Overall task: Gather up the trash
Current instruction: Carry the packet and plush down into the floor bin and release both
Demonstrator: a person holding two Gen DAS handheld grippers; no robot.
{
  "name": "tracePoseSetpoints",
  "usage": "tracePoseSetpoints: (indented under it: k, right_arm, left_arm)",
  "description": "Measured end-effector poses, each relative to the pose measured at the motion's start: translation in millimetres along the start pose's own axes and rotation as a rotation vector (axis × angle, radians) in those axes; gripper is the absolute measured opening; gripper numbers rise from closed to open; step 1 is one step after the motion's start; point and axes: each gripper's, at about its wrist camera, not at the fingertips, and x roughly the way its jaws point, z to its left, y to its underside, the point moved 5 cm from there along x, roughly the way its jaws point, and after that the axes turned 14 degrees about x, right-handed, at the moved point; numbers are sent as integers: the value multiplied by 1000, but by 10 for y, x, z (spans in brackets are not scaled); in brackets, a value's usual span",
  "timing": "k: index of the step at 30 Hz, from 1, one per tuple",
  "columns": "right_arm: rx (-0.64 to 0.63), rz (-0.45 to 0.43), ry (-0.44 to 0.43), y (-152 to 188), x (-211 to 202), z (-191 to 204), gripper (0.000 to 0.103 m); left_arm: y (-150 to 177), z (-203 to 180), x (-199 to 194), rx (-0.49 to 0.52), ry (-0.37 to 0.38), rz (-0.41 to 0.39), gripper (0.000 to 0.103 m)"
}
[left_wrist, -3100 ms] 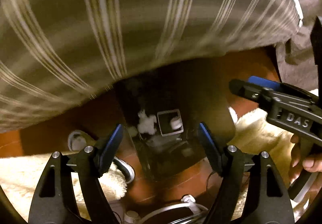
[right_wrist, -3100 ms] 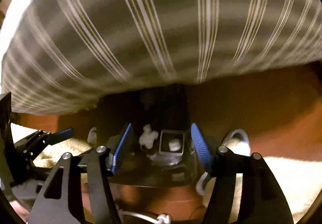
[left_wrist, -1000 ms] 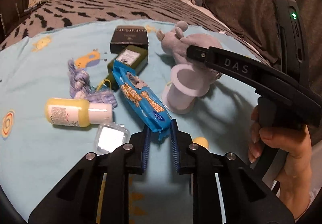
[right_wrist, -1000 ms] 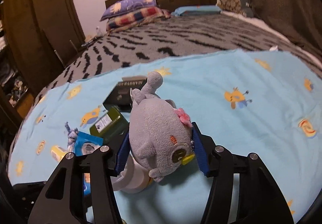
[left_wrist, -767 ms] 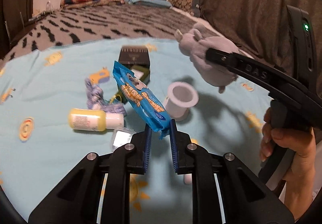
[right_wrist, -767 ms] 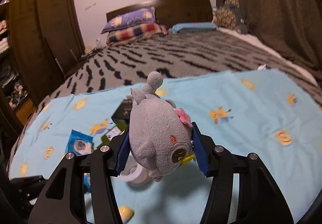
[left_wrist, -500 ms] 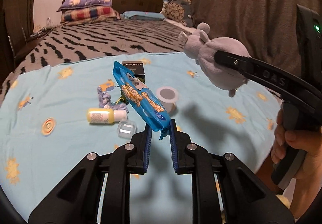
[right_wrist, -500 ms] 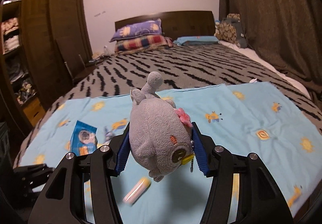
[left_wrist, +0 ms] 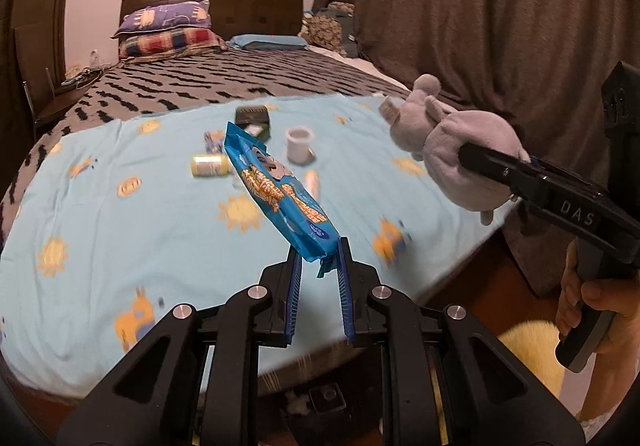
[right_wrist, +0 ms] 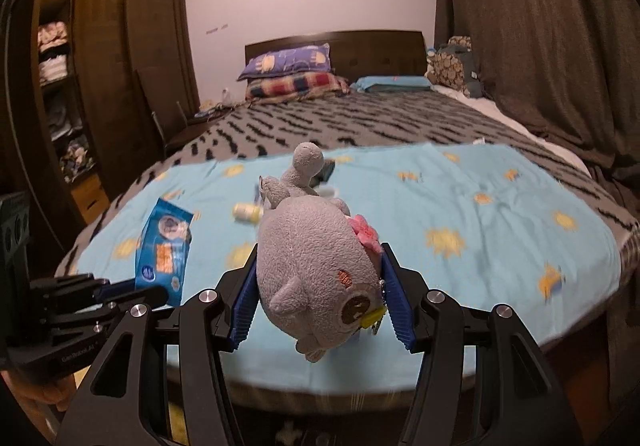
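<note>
My left gripper (left_wrist: 319, 261) is shut on the lower end of a blue snack wrapper (left_wrist: 276, 191) and holds it up in the air over the near edge of the bed; the wrapper also shows in the right wrist view (right_wrist: 164, 248). My right gripper (right_wrist: 318, 296) is shut on a grey plush toy (right_wrist: 316, 266) with a pink flower, held above the bed's near edge; the toy shows at the right of the left wrist view (left_wrist: 452, 149).
On the light-blue blanket (left_wrist: 120, 230) lie a yellow bottle (left_wrist: 210, 165), a white cup (left_wrist: 300, 143), a dark box (left_wrist: 252, 115) and a small pale tube (left_wrist: 312, 181). A wardrobe (right_wrist: 100, 85) stands left, a brown curtain (right_wrist: 560, 25) right. A dark bin (left_wrist: 316, 402) sits on the floor below.
Both grippers have pulled back and up from the bed with the wrapper and the plush toy; the blanket's items now lie farther away and the bed's near edge shows.
</note>
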Motion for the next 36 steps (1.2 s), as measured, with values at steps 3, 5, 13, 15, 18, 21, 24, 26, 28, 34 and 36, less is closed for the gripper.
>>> tracePoseSetpoints:
  k: [3,5,13,15,18,21,24,26,28,34,36]
  right_arm:
    - [4,33,6,268,-58,-45,57]
    - [7,69,11,499,-73,-102,57]
    - [63,260,24,1429,-5,-339,57]
    - [76,307,22,1643,29,-347,57]
    - [76,368,36,1947,102,-348,57]
    - [73,422,64,2196,229,-407,57]
    - [89,476,99,2405,409,-504,57]
    - [114,520,119,2547,551,-595,57]
    - [132,554,131,2649,669,-652,57]
    - [166,636,186,3002,1092,-813,57]
    - [190,667,188,3114,1209,-843,57]
  left_arm:
    - [245,-146,-48,7,19,21,16]
    - [414,-212,-47,7,30,39,16]
    - [1208,-447,227,-24,102,177,16]
    - [1386,-535,307,-21,113,210,16]
    - [1647,-649,474,-25,134,260,16]
    - [1847,-692,642,-24,135,306,16]
    - [2076,-643,856,-61,145,368,15]
    - [2188,-614,979,-83,161,408,14]
    - [2321,-595,1126,-95,183,457,10]
    - [2628,-614,1506,-94,220,546,8]
    - [2705,-635,1614,-87,226,571,8]
